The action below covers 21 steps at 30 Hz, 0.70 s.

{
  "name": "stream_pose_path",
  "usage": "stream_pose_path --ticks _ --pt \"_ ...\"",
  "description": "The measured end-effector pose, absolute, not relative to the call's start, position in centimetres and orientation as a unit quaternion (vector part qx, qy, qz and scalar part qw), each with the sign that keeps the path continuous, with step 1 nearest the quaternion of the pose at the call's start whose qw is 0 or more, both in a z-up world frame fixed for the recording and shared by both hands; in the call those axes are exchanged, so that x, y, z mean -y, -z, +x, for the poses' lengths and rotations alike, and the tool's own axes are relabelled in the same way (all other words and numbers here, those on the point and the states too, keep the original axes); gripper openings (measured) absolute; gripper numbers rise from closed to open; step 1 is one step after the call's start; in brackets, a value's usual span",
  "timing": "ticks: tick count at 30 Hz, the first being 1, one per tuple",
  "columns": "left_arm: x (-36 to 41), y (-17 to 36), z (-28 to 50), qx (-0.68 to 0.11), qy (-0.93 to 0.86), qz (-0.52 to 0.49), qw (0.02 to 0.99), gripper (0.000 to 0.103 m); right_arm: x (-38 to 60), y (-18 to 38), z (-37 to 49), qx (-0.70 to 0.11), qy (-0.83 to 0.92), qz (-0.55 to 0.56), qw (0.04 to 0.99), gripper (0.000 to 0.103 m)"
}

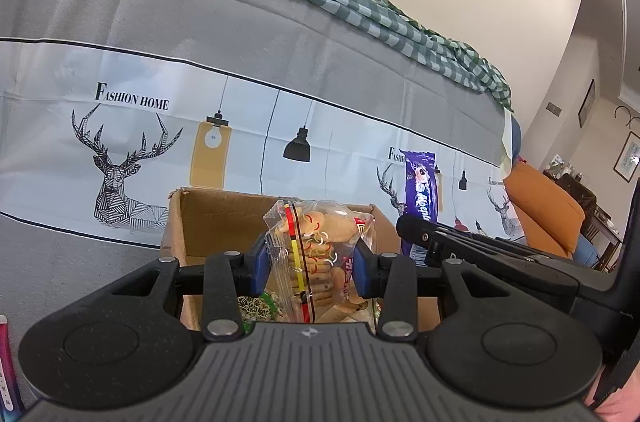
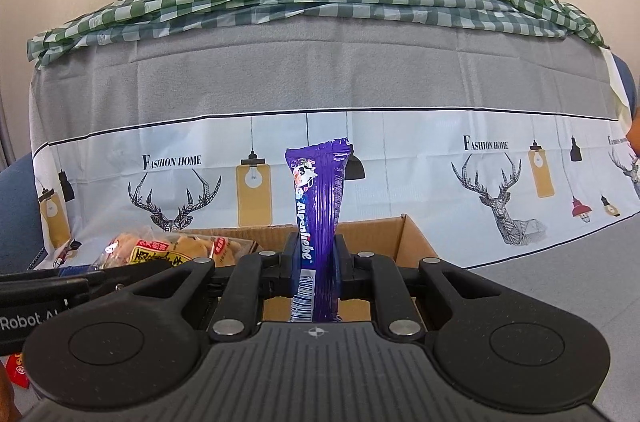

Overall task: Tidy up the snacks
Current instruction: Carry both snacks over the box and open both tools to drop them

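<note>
The left gripper (image 1: 312,264) points level, clamped on a crinkly clear plastic bag of tan biscuits (image 1: 320,254) above the open brown cardboard box (image 1: 216,218). The right gripper (image 2: 318,260) squeezes an upright glossy purple candy stick pack (image 2: 320,210) over the box's right edge.

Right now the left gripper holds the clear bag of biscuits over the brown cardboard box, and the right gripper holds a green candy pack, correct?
Not quite: the candy pack in the right gripper is purple, as the right wrist view shows. The left gripper does hold the clear biscuit bag over the brown cardboard box.
</note>
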State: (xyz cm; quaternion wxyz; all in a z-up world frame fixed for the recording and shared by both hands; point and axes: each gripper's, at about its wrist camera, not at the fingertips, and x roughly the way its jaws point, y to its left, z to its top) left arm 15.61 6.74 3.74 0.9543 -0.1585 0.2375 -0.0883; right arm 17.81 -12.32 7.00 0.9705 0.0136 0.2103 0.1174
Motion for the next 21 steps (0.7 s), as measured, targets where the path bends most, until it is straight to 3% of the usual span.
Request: stream_pose_path --ticks 21 --pt "-6.04 -3.49 15.68 -0.243 0.108 -0.149 0.953 0.044 12.35 -6.94 17.73 -0.205 -0.114 0.009 0.972 0.016"
